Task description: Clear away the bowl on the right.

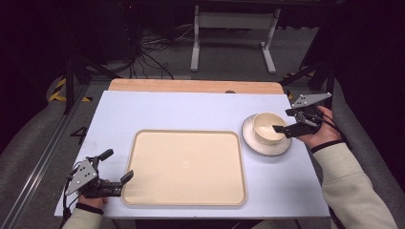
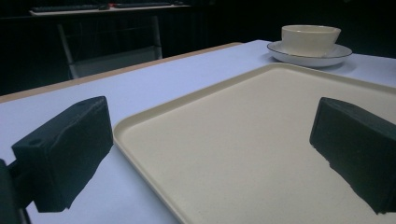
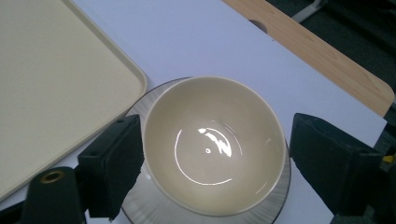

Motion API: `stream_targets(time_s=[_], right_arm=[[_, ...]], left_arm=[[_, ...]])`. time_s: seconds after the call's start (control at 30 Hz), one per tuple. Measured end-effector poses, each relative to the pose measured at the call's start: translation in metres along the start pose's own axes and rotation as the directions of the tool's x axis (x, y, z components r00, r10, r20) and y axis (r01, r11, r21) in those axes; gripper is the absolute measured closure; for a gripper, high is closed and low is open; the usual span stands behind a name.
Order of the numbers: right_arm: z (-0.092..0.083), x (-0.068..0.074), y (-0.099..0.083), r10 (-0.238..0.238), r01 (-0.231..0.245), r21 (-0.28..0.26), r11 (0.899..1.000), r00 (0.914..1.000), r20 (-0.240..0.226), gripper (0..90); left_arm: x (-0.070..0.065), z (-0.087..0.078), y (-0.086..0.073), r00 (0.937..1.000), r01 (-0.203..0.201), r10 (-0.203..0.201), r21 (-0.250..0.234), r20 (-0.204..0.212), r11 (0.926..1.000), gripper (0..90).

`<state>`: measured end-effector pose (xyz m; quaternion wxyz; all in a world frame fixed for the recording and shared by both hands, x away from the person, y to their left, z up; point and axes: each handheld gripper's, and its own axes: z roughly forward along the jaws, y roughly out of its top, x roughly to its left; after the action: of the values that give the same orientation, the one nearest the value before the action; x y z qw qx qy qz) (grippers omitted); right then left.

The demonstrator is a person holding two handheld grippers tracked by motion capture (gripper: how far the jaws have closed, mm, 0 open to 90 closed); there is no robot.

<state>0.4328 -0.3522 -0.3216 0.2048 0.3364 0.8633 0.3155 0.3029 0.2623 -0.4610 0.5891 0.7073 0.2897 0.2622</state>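
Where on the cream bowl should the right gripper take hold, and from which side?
Probably its rim, from above. The bowl stands upright and empty on the saucer, its thin rim free all round, and the open right gripper hangs over it with jaws either side. Pinching one wall looks surest; spanning it looks tight.

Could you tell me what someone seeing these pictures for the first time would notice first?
Most likely the big cream tray lying bare in the middle of the pale blue table. Next, the cream bowl standing on a dark-rimmed saucer to the tray's right, with the right gripper open over it, one jaw on each side of the bowl. The left gripper, also open, rests at the tray's near left corner.
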Motion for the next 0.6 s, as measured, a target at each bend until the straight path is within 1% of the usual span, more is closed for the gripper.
stream_targets(time_s=[0.1,0.13,0.23,0.27,0.3,0.37,0.4,0.5,0.53,0.57,0.6], right_arm=[[0.004,-0.009,-0.001,0.046,-0.047,0.012,0.999,0.9987,0.021,17.7],[0.007,-0.012,-0.002,0.07,-0.071,0.027,0.997,0.9971,0.029,17.7],[0.013,-0.017,-0.002,0.095,-0.098,0.067,0.993,0.994,0.054,18.0],[0.016,-0.019,-0.002,0.102,-0.106,0.081,0.991,0.9932,0.056,18.6],[0.018,-0.02,-0.002,0.102,-0.107,0.095,0.99,0.9932,0.056,20.0],[0.023,-0.022,-0.002,0.109,-0.116,0.113,0.987,0.9916,0.07,26.5],[0.023,-0.022,-0.002,0.109,-0.116,0.113,0.987,0.9916,0.07,26.5],[0.031,-0.028,-0.003,0.117,-0.13,0.15,0.98,0.9891,0.089,31.6],[0.034,-0.03,-0.004,0.128,-0.142,0.161,0.977,0.9874,0.093,32.9],[0.037,-0.033,-0.005,0.147,-0.163,0.176,0.971,0.9844,0.096,34.3],[0.039,-0.034,-0.006,0.155,-0.171,0.182,0.968,0.9832,0.097,35.5]], left_arm=[[0.0,0.0,0.0,1.0,-0.001,0.001,0.0,0.0,1.0,0.2],[0.0,0.0,0.0,1.0,0.001,-0.001,0.0,-0.001,1.0,0.2],[0.0,0.0,0.0,1.0,0.0,0.0,0.001,0.0,1.0,0.2],[0.0,0.0,0.0,1.0,0.0,0.0,0.001,0.0,1.0,0.2],[0.0,0.0,0.0,1.0,-0.001,0.001,0.001,0.0,1.0,0.2],[0.0,0.0,0.0,1.0,0.001,-0.001,-0.005,-0.001,1.0,0.2],[0.0,0.0,0.0,1.0,0.001,-0.001,-0.005,-0.001,1.0,0.2],[-0.001,0.0,0.0,1.0,0.001,-0.001,-0.004,-0.002,1.0,0.2],[-0.001,0.0,0.0,1.0,0.001,-0.001,-0.004,-0.001,1.0,0.2],[-0.001,0.0,0.0,1.0,0.001,-0.001,-0.004,-0.001,1.0,0.2],[0.0,0.0,0.0,1.0,0.001,-0.001,-0.004,0.0,1.0,0.2]])
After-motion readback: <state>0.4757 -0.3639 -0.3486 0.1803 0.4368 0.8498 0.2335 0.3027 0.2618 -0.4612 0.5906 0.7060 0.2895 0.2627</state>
